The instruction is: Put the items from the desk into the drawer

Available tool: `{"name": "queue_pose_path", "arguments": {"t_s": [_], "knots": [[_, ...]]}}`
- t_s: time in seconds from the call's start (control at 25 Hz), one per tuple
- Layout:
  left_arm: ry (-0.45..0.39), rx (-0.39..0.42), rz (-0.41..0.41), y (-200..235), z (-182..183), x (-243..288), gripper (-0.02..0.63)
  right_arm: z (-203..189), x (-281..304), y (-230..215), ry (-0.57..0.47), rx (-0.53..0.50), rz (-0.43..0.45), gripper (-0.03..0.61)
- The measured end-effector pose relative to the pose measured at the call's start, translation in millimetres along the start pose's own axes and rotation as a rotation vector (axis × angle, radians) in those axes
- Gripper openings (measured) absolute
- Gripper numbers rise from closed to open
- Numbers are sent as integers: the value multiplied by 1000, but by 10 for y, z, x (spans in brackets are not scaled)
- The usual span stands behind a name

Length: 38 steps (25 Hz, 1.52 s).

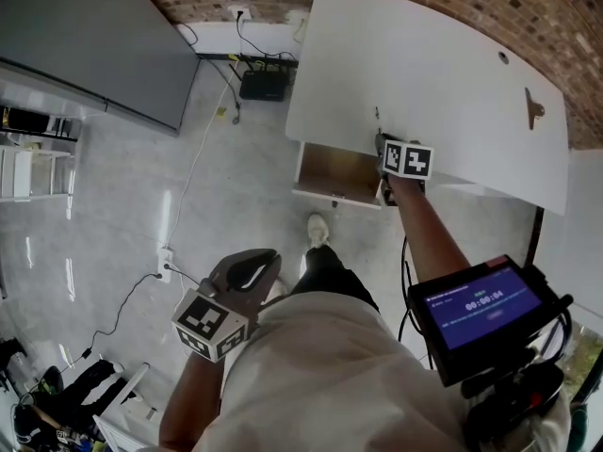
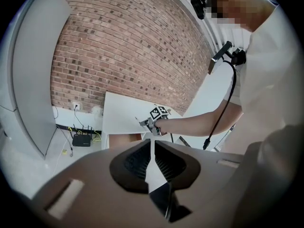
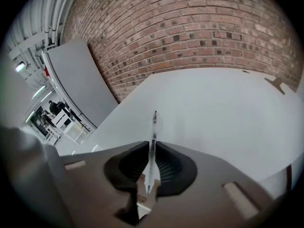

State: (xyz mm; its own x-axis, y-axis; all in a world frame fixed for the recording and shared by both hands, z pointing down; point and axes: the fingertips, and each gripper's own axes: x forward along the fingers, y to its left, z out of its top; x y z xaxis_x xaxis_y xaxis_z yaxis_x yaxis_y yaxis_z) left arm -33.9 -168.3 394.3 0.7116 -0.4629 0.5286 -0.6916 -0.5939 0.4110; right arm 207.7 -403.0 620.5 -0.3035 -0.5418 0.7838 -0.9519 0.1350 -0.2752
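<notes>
My right gripper [image 1: 381, 147] is at the near edge of the white desk [image 1: 433, 64], just above the open wooden drawer [image 1: 335, 173]. In the right gripper view the jaws of the right gripper [image 3: 152, 150] are shut on a thin clear pen [image 3: 154, 127], which points out over the desk [image 3: 213, 108]. A small brown item [image 1: 534, 108] lies at the desk's far right; it shows again in the right gripper view [image 3: 275, 83]. My left gripper [image 1: 252, 269] hangs low by my hip, away from the desk. Its jaws are shut with nothing in them [image 2: 153, 148].
A black router [image 1: 263, 85] and cables lie on the floor by the brick wall. A grey cabinet [image 1: 94, 45] stands at the left. A power strip [image 1: 165, 260] lies on the floor. A screen [image 1: 480, 304] hangs on my chest rig. My shoe [image 1: 317, 229] is below the drawer.
</notes>
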Motion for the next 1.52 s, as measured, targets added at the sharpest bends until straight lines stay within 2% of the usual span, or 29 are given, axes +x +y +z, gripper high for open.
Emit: {"name": "queue_pose_path", "arguments": {"t_s": [0.44,0.84,1.08,1.52], "knots": [[-3,70,-85,-415,-669,-644,34,-891,-734,492,-64,45,-2,44],[32,59,-85,-524,-1156,-966,34,-1761,-706,730,-7,56,17,44],[48,38,-63,-511,-1204,-895,34,-1834,-367,691,22,62,35,44],[58,26,-26,-382,-883,-325,34,-1768,482,324,118,53,52,44]]}}
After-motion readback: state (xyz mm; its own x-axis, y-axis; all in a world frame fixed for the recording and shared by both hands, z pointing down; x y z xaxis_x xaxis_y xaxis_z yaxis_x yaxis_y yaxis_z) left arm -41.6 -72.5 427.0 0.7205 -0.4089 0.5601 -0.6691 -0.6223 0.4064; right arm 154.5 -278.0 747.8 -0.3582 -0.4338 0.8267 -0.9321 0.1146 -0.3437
